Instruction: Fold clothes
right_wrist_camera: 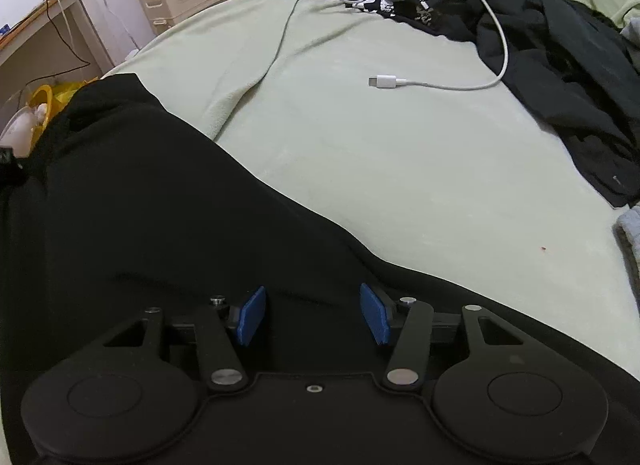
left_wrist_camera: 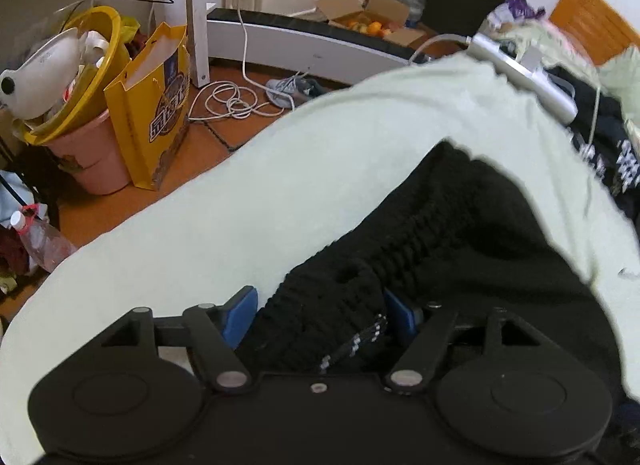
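The black garment, apparently trousers with a ribbed elastic waistband and a speckled drawcord, lies on the pale green blanket near the bed edge.

**Left gripper**: the blue pads stand apart with the bunched waistband between them. The right pad is partly hidden by fabric, so whether the pads press on the cloth cannot be told.

**Right gripper**: the pads stand apart above flat black cloth; nothing is clamped between them.

**Step in hand (judged):** taking hold of the garment at two points before the fold.

1. Seat the left jaws on the full thickness of the waistband, not on the drawcord alone; a cord-only grip is likely to slip.
2. Lower the right jaws onto an edge or a raised crease. Flat cloth gives the pads little to pinch.
3. Take only the garment; avoid catching the blanket beneath.
4. Keep both holds level so that the fold line runs straight.

Keep clear of the white charging cable and the other dark clothes farther up the bed.
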### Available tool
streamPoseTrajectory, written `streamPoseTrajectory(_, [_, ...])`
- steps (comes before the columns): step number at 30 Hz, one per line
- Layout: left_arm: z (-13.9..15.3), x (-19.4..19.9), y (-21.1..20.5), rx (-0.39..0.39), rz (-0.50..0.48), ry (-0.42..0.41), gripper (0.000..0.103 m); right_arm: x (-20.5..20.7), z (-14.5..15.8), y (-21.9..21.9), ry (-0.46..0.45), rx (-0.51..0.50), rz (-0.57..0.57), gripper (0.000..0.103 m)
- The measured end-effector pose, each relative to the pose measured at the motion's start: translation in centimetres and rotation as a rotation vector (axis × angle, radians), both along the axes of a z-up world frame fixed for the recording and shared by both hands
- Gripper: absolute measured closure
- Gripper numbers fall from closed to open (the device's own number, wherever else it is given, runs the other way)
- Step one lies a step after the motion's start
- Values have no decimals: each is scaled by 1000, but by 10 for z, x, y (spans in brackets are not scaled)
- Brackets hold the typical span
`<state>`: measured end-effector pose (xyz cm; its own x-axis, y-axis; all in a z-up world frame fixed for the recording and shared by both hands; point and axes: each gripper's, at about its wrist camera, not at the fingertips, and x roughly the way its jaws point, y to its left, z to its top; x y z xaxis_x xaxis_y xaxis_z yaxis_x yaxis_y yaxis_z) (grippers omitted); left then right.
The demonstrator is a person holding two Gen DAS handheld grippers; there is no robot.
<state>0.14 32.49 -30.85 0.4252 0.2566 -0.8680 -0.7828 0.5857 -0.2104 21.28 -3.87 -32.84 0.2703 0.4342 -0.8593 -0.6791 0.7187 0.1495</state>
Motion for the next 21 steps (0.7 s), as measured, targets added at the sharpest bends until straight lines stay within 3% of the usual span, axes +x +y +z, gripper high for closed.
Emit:
streamPoseTrajectory(3, [20,-13,-2,-51,53,-83,30,-7,2,0,-16,20,-27,38])
streamPoseTrajectory(7, [47,-33,-18,-31,61,-148,22,-17,1,1,-47,49,63,16])
streamPoseTrajectory(10, [66,-49,-34,14,27,-155,17,-21,4,-7,-61,44,152,14])
streamPoseTrajectory(13, [83,-72,-53,30,-42,-170,5,-19,7,-22,-28,62,192,8])
streamPoseTrajectory(16, [81,-85,-70,-31,-79,-201,4,-19,5,-43,15,74,215,0])
streamPoseTrajectory(21, [51,-86,-100,-124,-95,-197,4,-39,1,-72,-10,65,329,0])
